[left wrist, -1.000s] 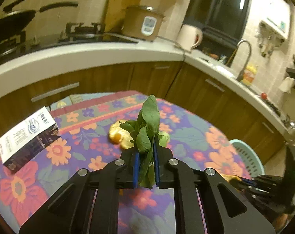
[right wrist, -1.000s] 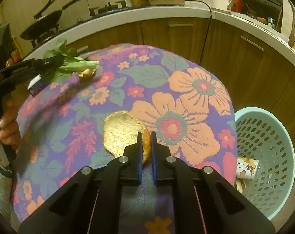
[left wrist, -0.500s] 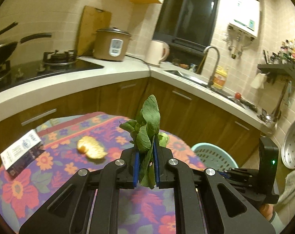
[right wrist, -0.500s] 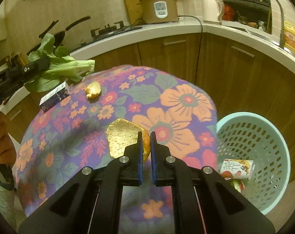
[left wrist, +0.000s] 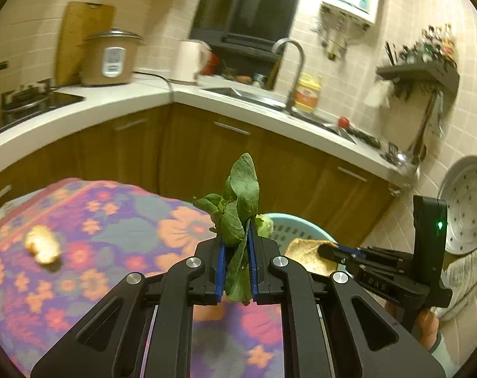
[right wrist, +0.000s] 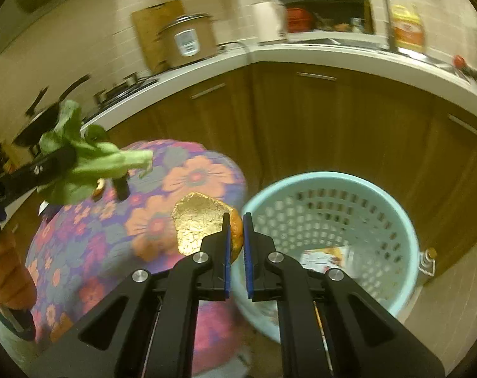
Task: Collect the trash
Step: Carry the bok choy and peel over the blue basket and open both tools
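Note:
My left gripper (left wrist: 235, 252) is shut on a leafy green vegetable (left wrist: 238, 208) and holds it above the flowered table; it also shows in the right wrist view (right wrist: 96, 160). My right gripper (right wrist: 236, 230) is shut on an orange peel (right wrist: 197, 223), held near the table's edge beside the rim of the light blue basket (right wrist: 380, 201). From the left wrist view the peel (left wrist: 307, 252) hangs in front of the basket (left wrist: 285, 223). Another piece of peel (left wrist: 43, 245) lies on the table at the left.
The basket stands on the floor right of the table and holds a small carton (right wrist: 323, 256). Wooden cabinets (right wrist: 333, 116) and a white counter (left wrist: 112, 100) curve behind. A steamer tray (left wrist: 468, 204) hangs at the right wall.
Both grippers have swung right with their loads, toward the basket. The milk carton on the table has left the left wrist view. The basket now fills more of the right wrist view.

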